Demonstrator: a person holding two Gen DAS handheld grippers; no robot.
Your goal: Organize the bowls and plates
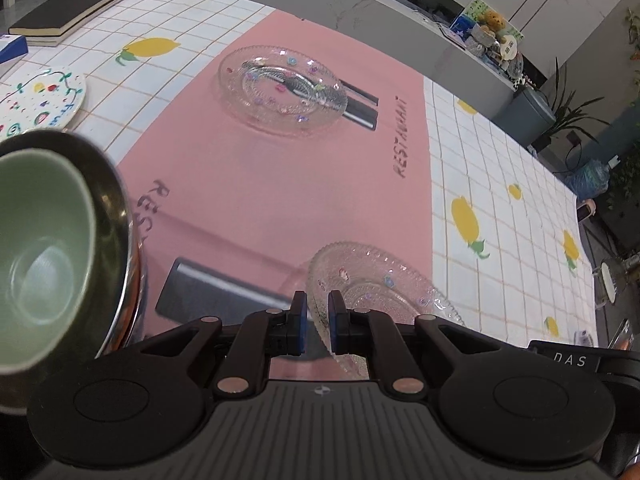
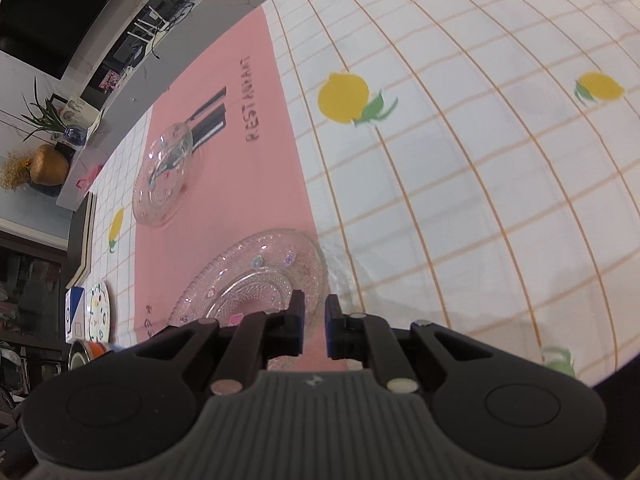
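Note:
A clear glass plate (image 1: 372,280) with small coloured dots hangs a little above the pink placemat (image 1: 248,184). My left gripper (image 1: 318,308) is shut on its near rim, which runs between the pads. In the right wrist view the same glass plate (image 2: 256,276) lies left of my right gripper (image 2: 316,312), whose narrow jaws pinch its right rim. A second glass plate (image 1: 280,88) (image 2: 164,176) rests farther back on the mat. At the left a green bowl (image 1: 40,240) sits inside a steel bowl (image 1: 116,200). A white painted plate (image 1: 40,100) (image 2: 99,312) lies on the chequered cloth.
A thick dark book (image 1: 72,4) and a blue box (image 1: 12,48) lie at the far left of the table. The lemon-print tablecloth (image 2: 480,160) stretches to the right. A grey counter (image 1: 400,32) with plants and ornaments runs behind the table.

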